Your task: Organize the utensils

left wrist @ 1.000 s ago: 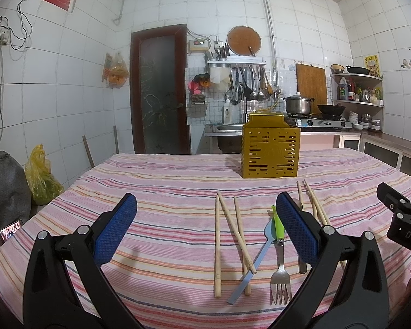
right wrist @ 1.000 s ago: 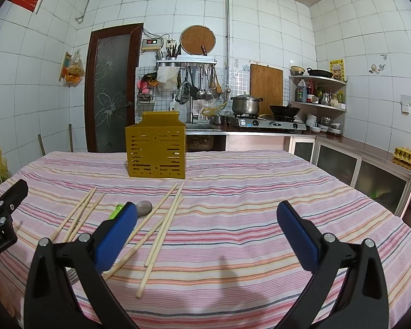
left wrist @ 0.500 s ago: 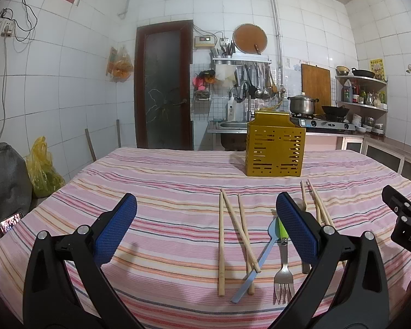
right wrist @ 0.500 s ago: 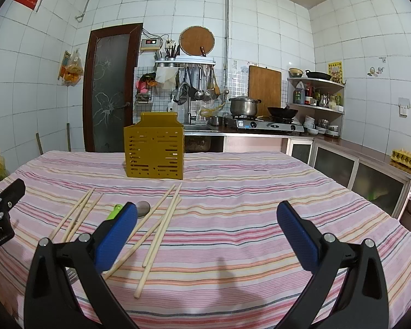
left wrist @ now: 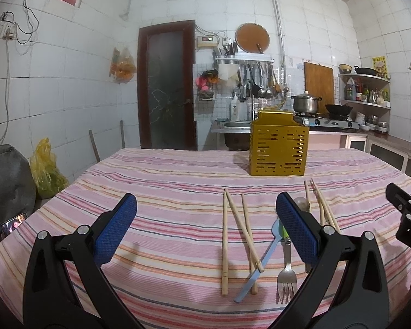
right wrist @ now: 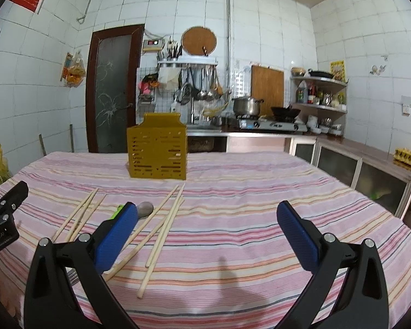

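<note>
A yellow slotted utensil holder [left wrist: 278, 148] stands upright on the striped tablecloth [left wrist: 164, 192]; it also shows in the right wrist view [right wrist: 157, 150]. Several wooden chopsticks [left wrist: 241, 233] lie loose in front of it, with a blue-handled utensil [left wrist: 260, 263], a green-handled fork [left wrist: 287, 271] and a spoon [left wrist: 301, 203]. More chopsticks [right wrist: 161, 227] and the spoon [right wrist: 145, 207] show in the right wrist view. My left gripper [left wrist: 205, 227] is open and empty above the cloth, left of the utensils. My right gripper [right wrist: 207, 235] is open and empty, right of them.
A kitchen counter with a stove and pot [left wrist: 305, 104] runs behind the table. A dark door [left wrist: 167, 87] is at the back. A yellow bag [left wrist: 45, 170] sits on the floor at the left. Cabinets [right wrist: 356, 164] line the right wall.
Both grippers have tilted slightly upward, so the table and utensils sit lower in view. Nothing on the table has moved. Both grippers stay open.
</note>
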`<state>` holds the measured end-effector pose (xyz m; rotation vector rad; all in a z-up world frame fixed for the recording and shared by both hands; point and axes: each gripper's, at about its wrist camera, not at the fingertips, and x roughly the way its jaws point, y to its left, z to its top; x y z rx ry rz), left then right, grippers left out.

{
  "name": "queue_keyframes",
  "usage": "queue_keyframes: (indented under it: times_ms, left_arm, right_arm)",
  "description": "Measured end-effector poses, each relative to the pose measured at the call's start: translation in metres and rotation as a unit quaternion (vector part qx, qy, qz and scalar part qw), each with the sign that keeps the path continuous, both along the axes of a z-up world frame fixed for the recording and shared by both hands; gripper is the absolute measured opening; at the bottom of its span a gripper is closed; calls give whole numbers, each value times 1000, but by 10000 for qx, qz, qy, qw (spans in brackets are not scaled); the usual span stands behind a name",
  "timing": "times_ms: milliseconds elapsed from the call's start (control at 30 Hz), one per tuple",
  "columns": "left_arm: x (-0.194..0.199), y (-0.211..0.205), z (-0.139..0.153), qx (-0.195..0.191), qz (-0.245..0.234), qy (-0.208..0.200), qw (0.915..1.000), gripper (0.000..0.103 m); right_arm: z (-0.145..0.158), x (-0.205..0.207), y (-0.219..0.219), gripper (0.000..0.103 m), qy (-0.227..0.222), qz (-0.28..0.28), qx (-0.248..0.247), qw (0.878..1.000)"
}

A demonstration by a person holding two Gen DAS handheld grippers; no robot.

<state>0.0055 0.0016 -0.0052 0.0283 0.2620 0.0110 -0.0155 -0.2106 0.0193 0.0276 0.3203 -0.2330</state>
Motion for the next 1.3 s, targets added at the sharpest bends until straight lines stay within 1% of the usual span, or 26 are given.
queue_keyframes:
  times_ms: [67,167,233,300,367,400,533,600,667,733,800,867,967,1067,1133,1233,1300]
  left_arm:
    - [3,-1,-1,5,-107,99,9999,98]
    - [13,-1,-4,-43,-203,369,9991,98]
    - [27,1,-6,-103,-287,715,9970,98]
    - [42,7,-8,-248,-328,1021,9939,98]
    - [56,13,-6,-352,-286,1212,9916,98]
    - [62,14,-6,-341,-257,1286,9908,98]
    - [89,14,4,-185,-296,1417,9893,98]
    - [104,12,8,-42,-322,1429,9892,98]
    - [120,12,9,-25,-392,1484,9881,98]
    - [140,13,6,-109,-587,1695,9837,98]
    - [152,12,2,-35,-576,1811,9818,98]
    - [162,12,-3,56,-550,1896,9803,98]
    - [176,16,-14,50,-382,2044,9781,98]
    - [189,17,-25,-69,-362,2329,9718,98]
    - [195,16,-30,-24,-338,2423,9696,98]
    - [201,14,-38,100,-303,2504,9676,98]
    - [203,14,-42,108,-289,2580,9656,98]
  right_arm:
    - [-2,6,0,99,168,80,34,9998]
    - [-5,15,1,99,391,125,17,9992]
    - [-6,24,0,99,641,105,41,9979]
    - [-5,33,-3,99,787,126,175,9967]
    - [-3,44,-5,99,877,84,175,9960]
    - [0,50,-6,99,899,103,138,9958]
    - [10,78,-8,99,968,51,36,9953]
    - [12,101,-9,99,1126,71,58,9936]
    - [6,123,-10,99,1338,36,69,9910]
    - [-2,140,-13,99,1578,-22,71,9874]
    - [-15,154,-14,99,1816,-120,-2,9833]
    - [-24,161,-17,99,2009,-174,49,9794]
    - [-31,166,-26,99,2158,-244,275,9757]
    - [-36,172,-32,99,2263,-324,366,9728]
    - [-39,177,-31,99,2320,-285,465,9712]
    - [-41,181,-27,99,2364,-253,371,9706]
    - [-46,185,-25,99,2455,-242,310,9686]
